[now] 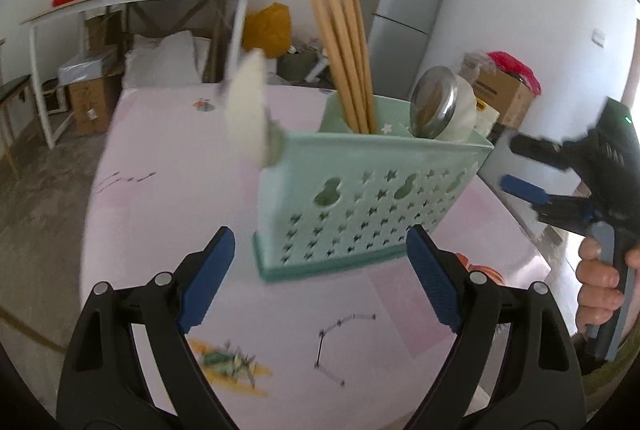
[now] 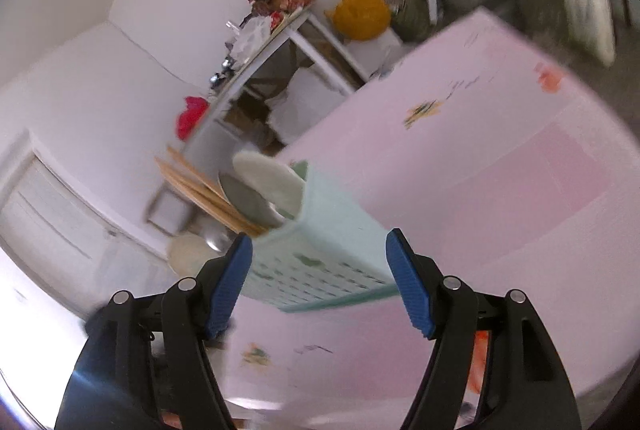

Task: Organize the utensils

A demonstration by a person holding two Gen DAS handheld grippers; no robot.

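Mint-green utensil caddy (image 1: pixel 372 198) stands upright on pink bench (image 1: pixel 168 190), long side facing you. Chopsticks (image 1: pixel 344 50) upright in its middle slot; steel spoon (image 1: pixel 434 102) and white spoon (image 1: pixel 464 110) at right end; pale spoon (image 1: pixel 248 114) at left end, blurred, contact unclear. Your left hand-held gripper (image 1: pixel 320 278) is wide open, empty, caddy straight ahead, near. Your right hand-held gripper (image 2: pixel 318 278) is also wide open, empty, caddy's end between its fingers, contact unclear. Right looks nearer. Remaining loose utensils: none visible.
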